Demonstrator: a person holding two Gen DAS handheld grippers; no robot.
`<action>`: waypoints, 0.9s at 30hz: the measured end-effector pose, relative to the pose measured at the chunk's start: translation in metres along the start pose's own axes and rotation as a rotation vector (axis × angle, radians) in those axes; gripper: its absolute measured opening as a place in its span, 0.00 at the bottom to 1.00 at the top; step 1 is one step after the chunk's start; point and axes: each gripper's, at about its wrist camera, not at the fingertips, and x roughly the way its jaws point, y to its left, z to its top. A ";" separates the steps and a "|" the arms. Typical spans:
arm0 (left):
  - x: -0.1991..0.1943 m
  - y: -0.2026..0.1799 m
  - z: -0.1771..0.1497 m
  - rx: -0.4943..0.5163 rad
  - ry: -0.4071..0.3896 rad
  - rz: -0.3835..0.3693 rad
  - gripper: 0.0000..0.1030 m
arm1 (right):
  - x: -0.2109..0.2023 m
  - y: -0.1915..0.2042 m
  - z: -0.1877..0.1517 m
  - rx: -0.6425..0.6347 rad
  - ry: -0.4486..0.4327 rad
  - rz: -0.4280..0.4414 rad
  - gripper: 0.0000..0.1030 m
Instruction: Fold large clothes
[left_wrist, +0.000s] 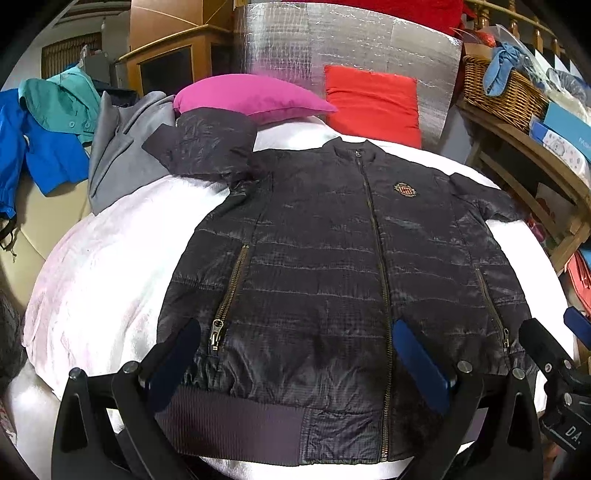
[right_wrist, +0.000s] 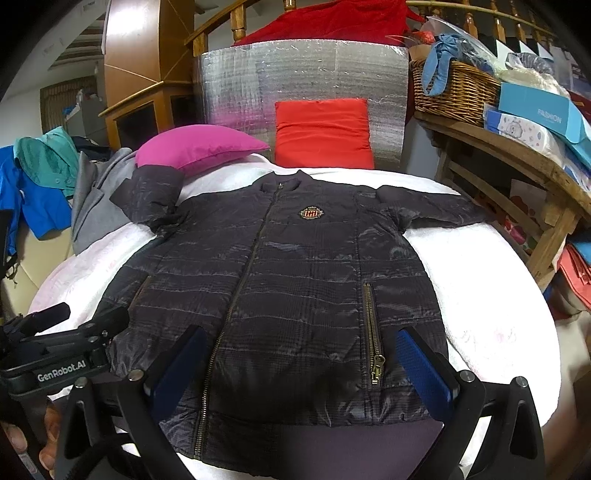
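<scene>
A white fleecy blanket (left_wrist: 110, 258) covers the rounded work surface and fills most of both views. Spread flat on it, front side up and zipped shut, lies the dark quilted bomber jacket (left_wrist: 325, 266), collar toward 12 o'clock and ribbed hem toward 6 o'clock; its sleeve at 10 o'clock is bent back on itself, the other reaches out toward 2 o'clock. Behind it at 12 o'clock stands a silver foil insulation sheet (right_wrist: 303, 81), with a square red cushion (right_wrist: 323, 133) leaning on it and a magenta pillow (right_wrist: 199, 147) just beside, touching the folded sleeve. A brown wicker basket (right_wrist: 454, 88) sits on a wooden shelf at 2 o'clock. A grey garment (left_wrist: 122, 151) and a blue one (left_wrist: 40, 155) lie at 9 to 10 o'clock.

The left gripper (left_wrist: 295, 362) hovers over the hem, blue pads spread wide, holding nothing. The right gripper (right_wrist: 299, 369) likewise gapes wide and empty above the hem near the pocket zip (right_wrist: 375, 350).
</scene>
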 end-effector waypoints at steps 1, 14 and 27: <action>0.000 -0.001 0.000 0.002 -0.001 0.000 1.00 | 0.000 0.000 0.000 0.002 0.001 -0.001 1.00; -0.005 -0.004 -0.003 0.015 -0.004 0.015 1.00 | -0.004 -0.005 0.001 0.024 -0.012 -0.002 1.00; -0.007 -0.006 -0.004 0.019 -0.005 0.017 1.00 | -0.004 -0.005 0.001 0.026 -0.011 -0.006 1.00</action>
